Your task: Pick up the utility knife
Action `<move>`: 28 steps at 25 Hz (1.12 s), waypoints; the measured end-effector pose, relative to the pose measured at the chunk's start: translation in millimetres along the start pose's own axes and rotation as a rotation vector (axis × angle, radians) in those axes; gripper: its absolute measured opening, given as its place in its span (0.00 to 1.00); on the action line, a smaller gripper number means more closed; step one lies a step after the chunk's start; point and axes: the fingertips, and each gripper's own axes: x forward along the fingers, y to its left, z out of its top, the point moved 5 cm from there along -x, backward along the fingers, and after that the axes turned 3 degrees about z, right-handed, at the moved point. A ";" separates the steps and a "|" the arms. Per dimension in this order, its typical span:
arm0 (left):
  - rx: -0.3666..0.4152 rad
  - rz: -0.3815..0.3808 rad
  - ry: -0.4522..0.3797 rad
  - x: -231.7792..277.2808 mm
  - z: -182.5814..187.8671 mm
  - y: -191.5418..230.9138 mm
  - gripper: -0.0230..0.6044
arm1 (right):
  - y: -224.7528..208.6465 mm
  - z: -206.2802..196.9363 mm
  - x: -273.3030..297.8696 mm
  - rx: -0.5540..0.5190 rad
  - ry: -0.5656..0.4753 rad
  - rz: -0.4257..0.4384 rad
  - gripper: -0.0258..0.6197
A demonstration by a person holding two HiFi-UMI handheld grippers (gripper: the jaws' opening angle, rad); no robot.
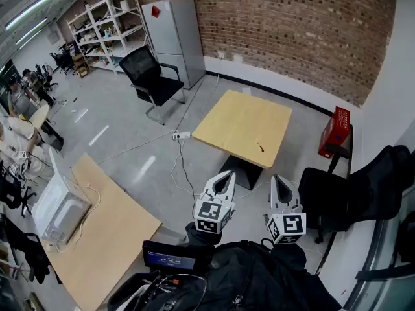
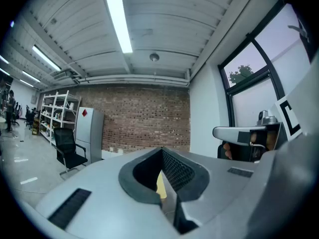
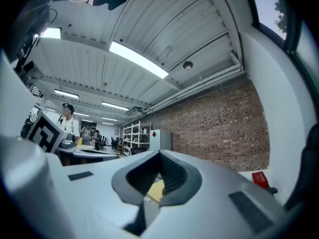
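Observation:
The utility knife (image 1: 260, 147) shows as a small dark object near the right front edge of a square light-wood table (image 1: 240, 125) in the head view. Both grippers are held low, in front of the person and well short of the table. My left gripper (image 1: 227, 175) and my right gripper (image 1: 278, 180) point toward the table, each with its jaws together and nothing between them. In the left gripper view the left gripper (image 2: 162, 156) is shut, and a sliver of the table (image 2: 160, 185) shows behind it. In the right gripper view the right gripper (image 3: 159, 159) is likewise shut.
A black office chair (image 1: 337, 196) stands right of the grippers, another (image 1: 150, 76) by the grey fridge (image 1: 172, 37). A red box (image 1: 337, 131) sits near the wall. A power strip and cable (image 1: 180, 135) lie on the floor. A long desk (image 1: 104, 235) with a white appliance is at left.

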 end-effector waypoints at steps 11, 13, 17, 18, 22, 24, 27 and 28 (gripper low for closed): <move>-0.001 -0.011 0.024 1.6 -9.3 6.1 0.04 | 6.3 -10.0 6.4 0.003 0.035 0.010 0.05; -0.001 -0.016 0.032 1.2 -12.3 5.5 0.04 | 8.4 -12.6 6.2 0.005 0.039 0.010 0.05; -0.004 -0.022 0.055 0.6 -21.3 7.9 0.04 | 11.4 -20.7 7.8 0.017 0.056 0.006 0.05; -0.005 -0.022 0.063 0.0 -23.7 9.5 0.04 | 13.1 -22.9 9.0 0.020 0.062 0.008 0.05; -0.011 -0.021 0.089 -6.4 -32.6 18.9 0.04 | 26.3 -33.2 13.2 0.035 0.088 0.021 0.05; -0.019 -0.020 0.096 -10.2 -37.0 21.6 0.04 | 32.0 -38.3 12.8 0.040 0.099 0.027 0.05; -0.028 -0.026 0.113 -15.3 -45.6 23.1 0.04 | 38.3 -45.5 10.4 0.044 0.115 0.028 0.05; -0.029 -0.030 0.121 -16.7 -49.0 24.2 0.04 | 40.4 -47.9 10.2 0.046 0.119 0.024 0.05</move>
